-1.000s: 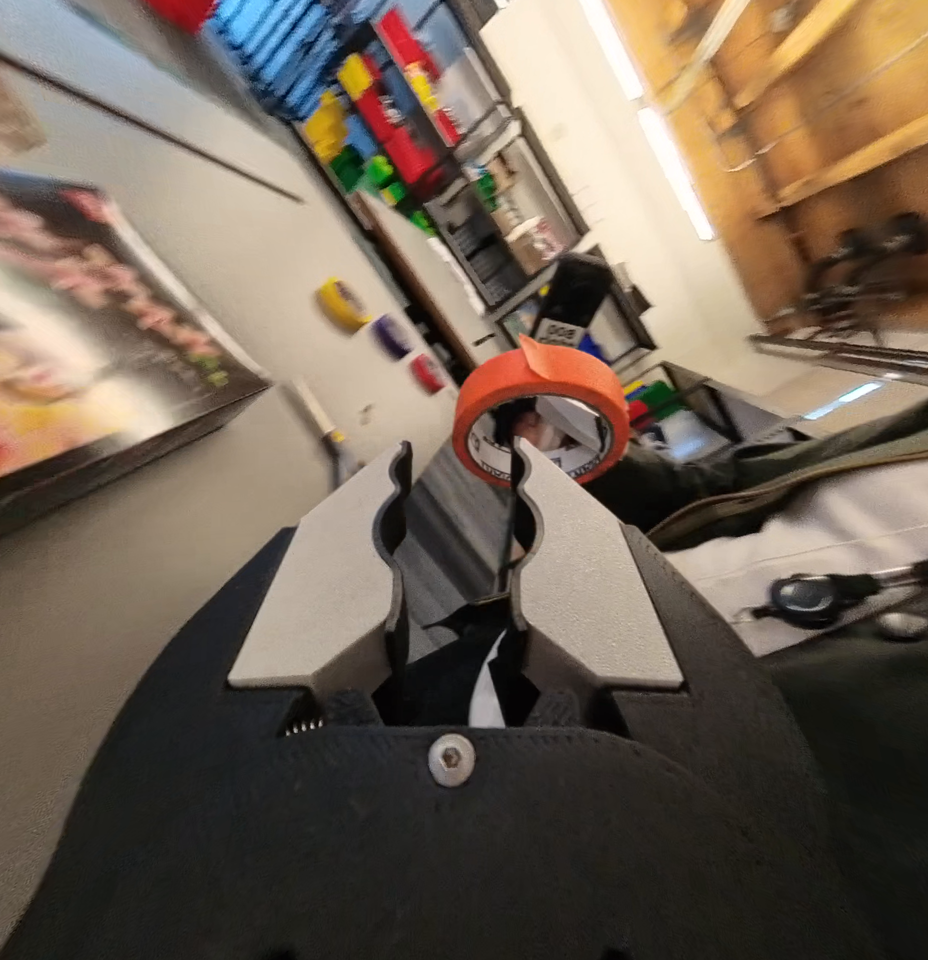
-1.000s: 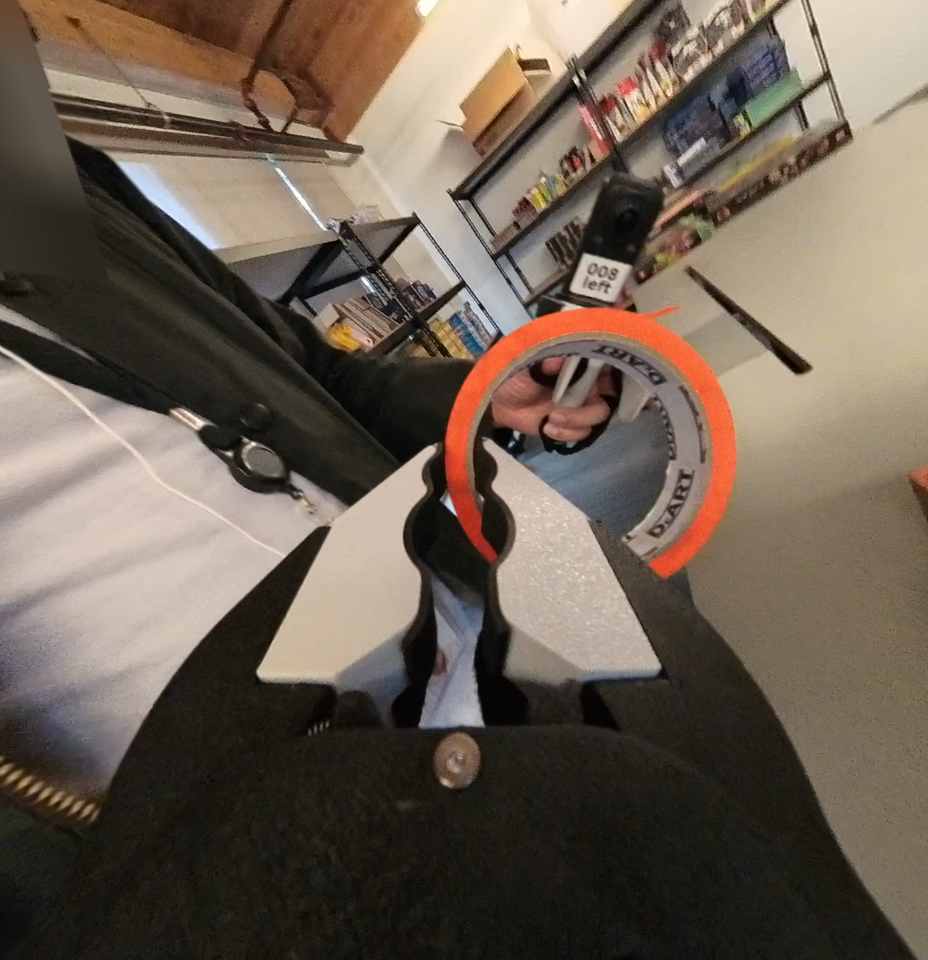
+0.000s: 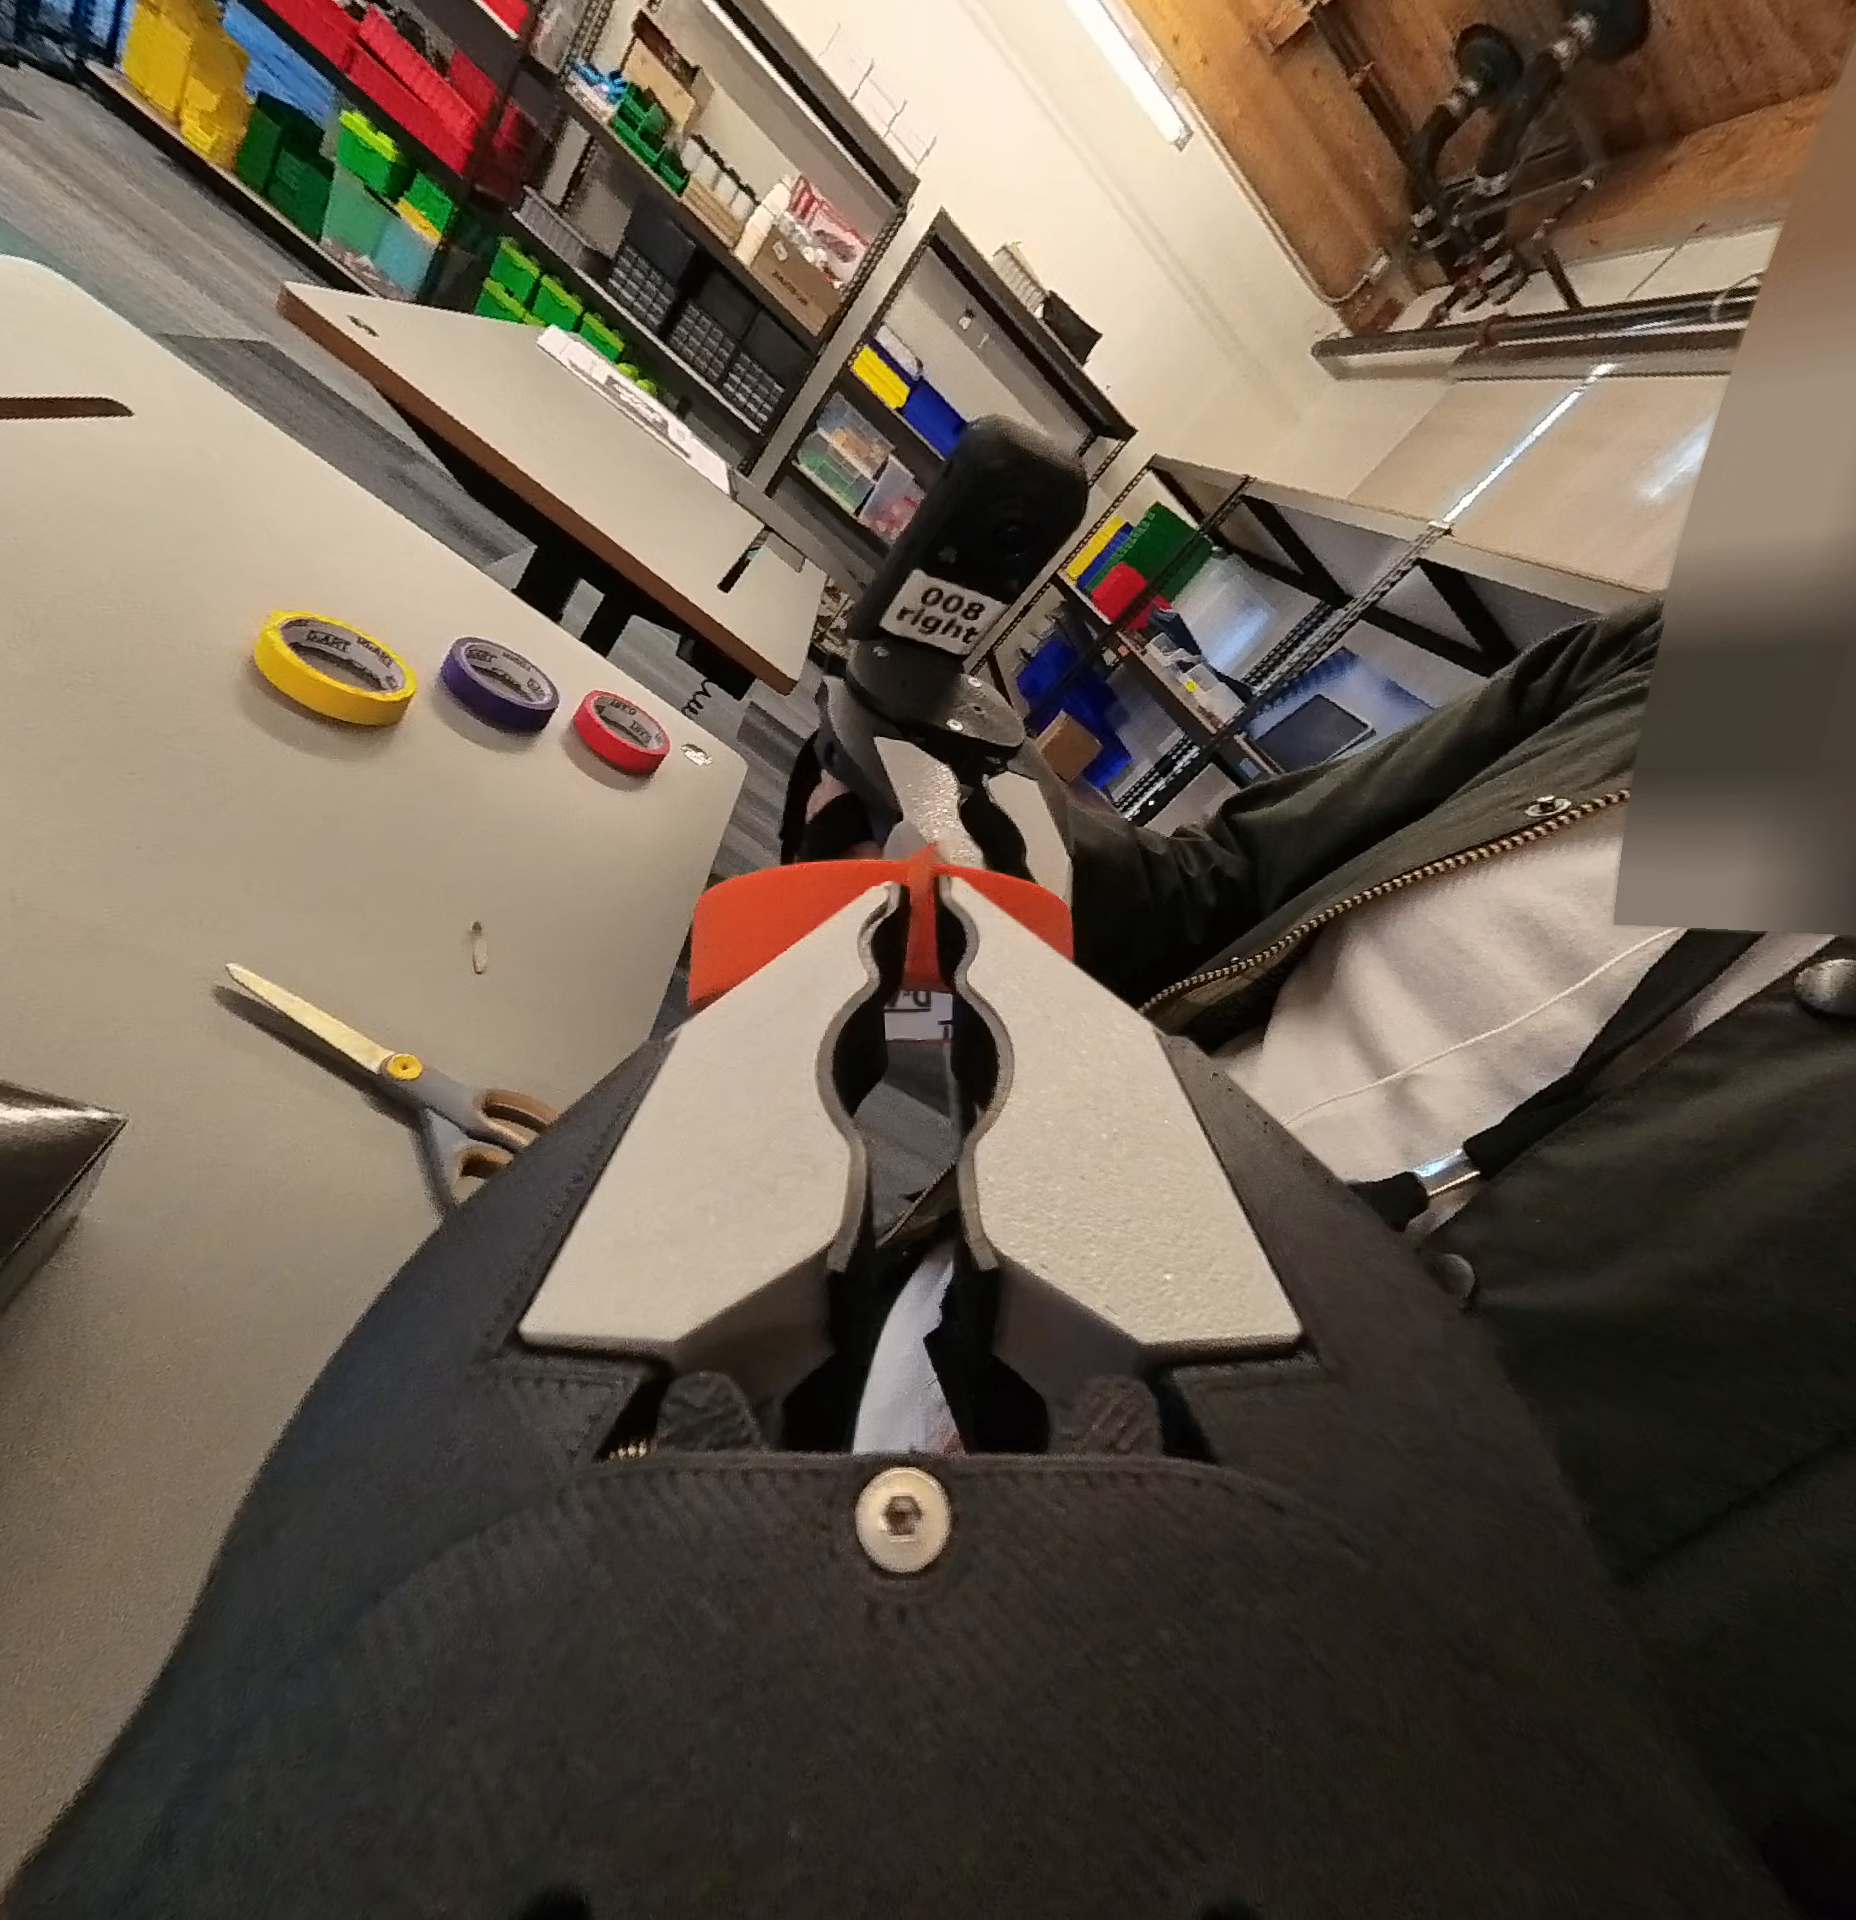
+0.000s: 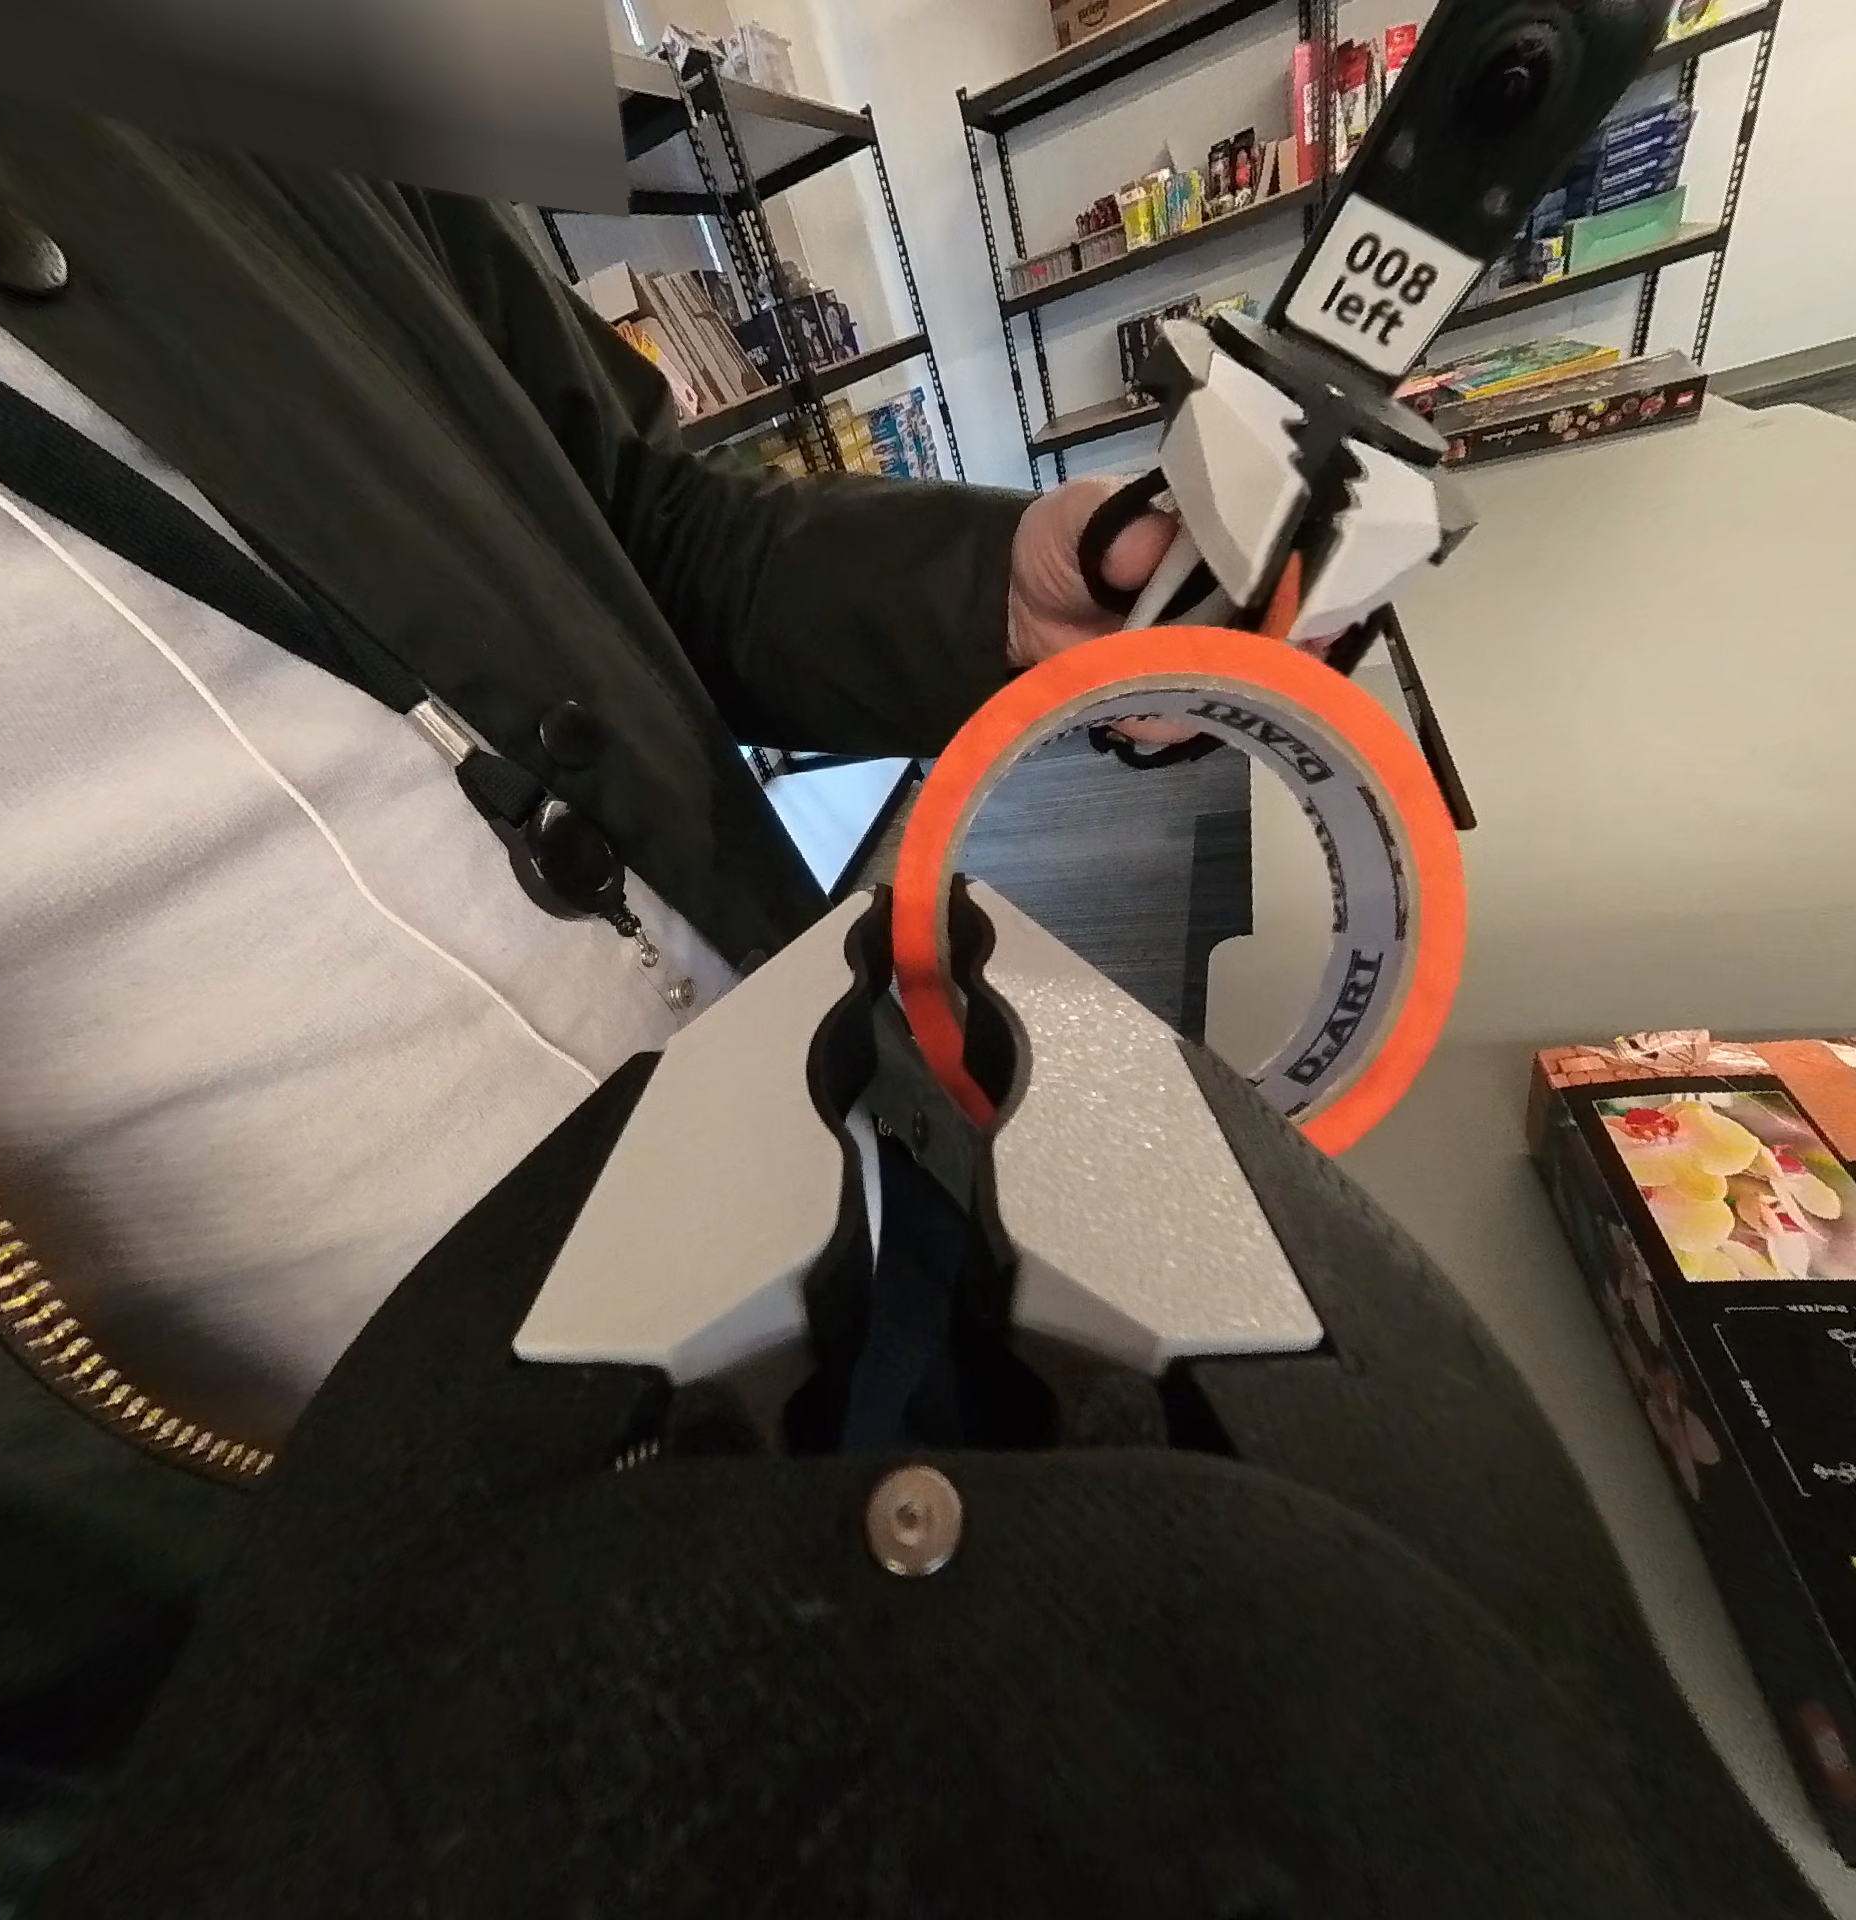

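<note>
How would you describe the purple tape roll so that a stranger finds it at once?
On the grey table, three tape rolls lie flat in a row beyond the scissors. The purple tape roll is the middle one, between the yellow roll and the red roll.

The right gripper (image 4: 919, 894), grey-fingered on a black body, is clamped on the rim of the orange ring-shaped roll of tape (image 4: 1184, 883), one finger outside the ring and one inside it. The left gripper (image 3: 919, 883) sits just above the roll's top edge, its grey fingers pinched on the loose orange tab of that roll. In the right wrist view the person's hand (image 4: 1080, 582) grips the left gripper's black handle beside the roll, and a dark green jacket sleeve (image 4: 799, 582) reaches back toward the torso.
</note>
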